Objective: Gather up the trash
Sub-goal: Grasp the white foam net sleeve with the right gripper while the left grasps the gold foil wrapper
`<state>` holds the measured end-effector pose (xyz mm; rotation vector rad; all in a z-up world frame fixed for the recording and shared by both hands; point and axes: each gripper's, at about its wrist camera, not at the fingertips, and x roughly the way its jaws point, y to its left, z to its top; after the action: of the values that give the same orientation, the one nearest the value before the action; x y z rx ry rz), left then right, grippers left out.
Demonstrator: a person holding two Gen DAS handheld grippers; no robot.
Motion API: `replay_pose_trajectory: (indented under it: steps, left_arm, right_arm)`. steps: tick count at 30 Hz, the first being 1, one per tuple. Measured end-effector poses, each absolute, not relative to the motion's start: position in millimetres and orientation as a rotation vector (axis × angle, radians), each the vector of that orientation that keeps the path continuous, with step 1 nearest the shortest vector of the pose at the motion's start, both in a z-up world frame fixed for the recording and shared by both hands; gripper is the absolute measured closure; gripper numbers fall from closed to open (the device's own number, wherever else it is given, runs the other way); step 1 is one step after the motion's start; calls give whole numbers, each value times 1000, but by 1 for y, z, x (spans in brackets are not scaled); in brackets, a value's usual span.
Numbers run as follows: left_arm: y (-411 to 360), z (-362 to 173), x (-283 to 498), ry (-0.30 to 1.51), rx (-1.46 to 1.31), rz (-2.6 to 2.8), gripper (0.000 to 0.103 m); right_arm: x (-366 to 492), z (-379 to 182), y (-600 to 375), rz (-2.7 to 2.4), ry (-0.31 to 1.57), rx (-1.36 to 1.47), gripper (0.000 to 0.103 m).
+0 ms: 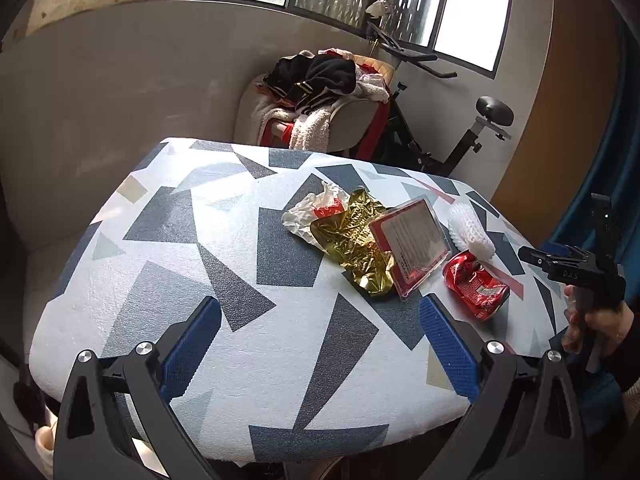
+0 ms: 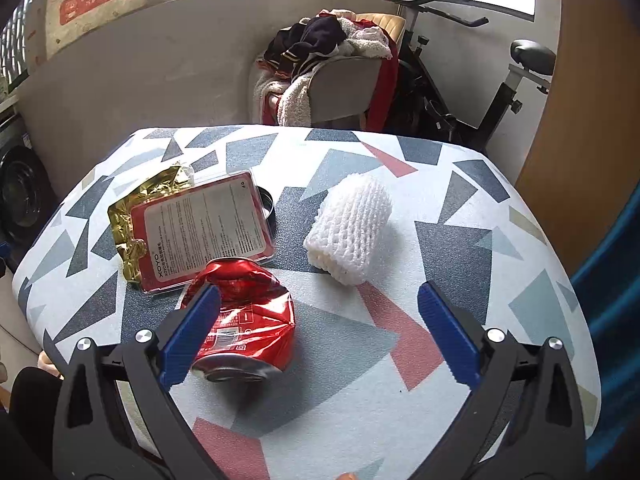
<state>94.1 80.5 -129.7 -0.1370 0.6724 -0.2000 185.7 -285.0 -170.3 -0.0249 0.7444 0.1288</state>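
Note:
Trash lies on a table with a geometric-patterned cover (image 1: pixel 168 248) (image 2: pixel 460 248). A crushed red can (image 1: pixel 476 285) (image 2: pixel 244 320) lies nearest, just ahead of my open right gripper (image 2: pixel 318 330), whose left finger (image 2: pixel 192 336) overlaps it. Behind it are a red-and-clear plastic package (image 1: pixel 408 246) (image 2: pixel 204 228), a gold foil wrapper (image 1: pixel 356 246) (image 2: pixel 136 208), a white plastic bag (image 1: pixel 312 212) and a white foam fruit net (image 1: pixel 468 230) (image 2: pixel 348 228). My left gripper (image 1: pixel 320 342) is open over bare table. A hand (image 1: pixel 592 320) holds the right gripper at the left wrist view's right edge.
Behind the table stands a chair piled with clothes (image 1: pixel 320 88) (image 2: pixel 332 52), with an exercise bike (image 1: pixel 472 140) (image 2: pixel 480 92) to its right. A grey wall and windows are at the back. A wooden panel (image 2: pixel 580 120) rises at right.

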Motion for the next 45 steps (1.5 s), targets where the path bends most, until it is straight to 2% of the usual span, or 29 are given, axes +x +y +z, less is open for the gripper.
replay_pose_trajectory:
  steps: [8, 10, 17, 18, 20, 22, 24, 27, 33, 37, 41, 45]
  left_arm:
    - [81, -142, 121, 705, -161, -207, 6]
    - [80, -146, 127, 714, -168, -210, 6]
    - [72, -154, 147, 739, -186, -233, 6]
    - [70, -155, 150, 741, -191, -238, 6]
    - [68, -156, 156, 750, -207, -248, 6]
    - [67, -158, 165, 764, -234, -257, 7]
    - [67, -161, 175, 778, -269, -271, 12]
    - [69, -174, 194, 815, -344, -275, 20]
    - [88, -215, 233, 882, -676, -258, 43]
    - [94, -230, 248, 866, -821, -261, 47]
    - [85, -235, 258, 873, -826, -297, 59]
    - [80, -233, 256, 847, -806, -322, 83]
  right_arm:
    - [250, -185, -308, 106, 770, 52, 7]
    - [266, -190, -314, 100, 791, 99, 15]
    - [320, -217, -316, 63, 901, 185, 24]
    - [325, -221, -317, 60, 920, 194, 28]
    - [331, -229, -317, 80, 951, 214, 42]
    - [328, -227, -316, 102, 938, 208, 59]
    - [321, -219, -313, 110, 898, 177, 68]
    - [304, -205, -317, 127, 824, 188, 71]
    - [277, -196, -322, 160, 779, 211, 71]
    - [267, -198, -324, 166, 784, 217, 71]
    - [262, -200, -324, 150, 786, 198, 71]
    - [256, -197, -323, 158, 780, 197, 71]
